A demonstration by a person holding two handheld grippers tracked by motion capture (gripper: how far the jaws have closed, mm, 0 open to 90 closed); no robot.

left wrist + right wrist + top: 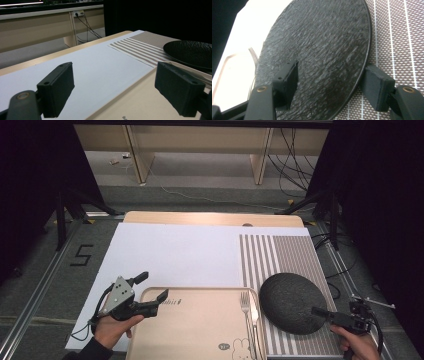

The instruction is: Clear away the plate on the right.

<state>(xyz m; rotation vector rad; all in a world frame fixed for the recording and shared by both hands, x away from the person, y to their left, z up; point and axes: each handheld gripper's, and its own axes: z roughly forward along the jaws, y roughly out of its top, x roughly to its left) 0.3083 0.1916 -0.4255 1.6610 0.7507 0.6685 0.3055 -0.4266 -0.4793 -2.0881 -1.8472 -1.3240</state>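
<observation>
At the bottom edge of the high view, your left hand point(111, 329) holds the left gripper point(151, 294) over the upper left corner of a beige tray point(200, 330). Its jaws are spread wide with nothing between them; one hangs above the tray, the other above the white sheet point(170, 255) beside it.

At the lower right of that view, your right hand point(359, 347) holds the right gripper point(320, 312) at the near right rim of a dark, rough-textured plate point(290, 302). In the right gripper view the jaws straddle that rim, one over the plate point(322, 45) and one outside it above the striped placemat point(397, 40). They are spread apart, and you cannot tell whether either pad touches the plate.

A fork point(246, 312) lies along the tray's right edge, just left of the plate. A small rabbit drawing point(240, 347) sits near the tray's bottom.

The plate rests on the placemat point(280, 252) at centre right. Farther up, the wooden table edge point(210, 218) shows, then grey floor with loose cables point(295, 165).
</observation>
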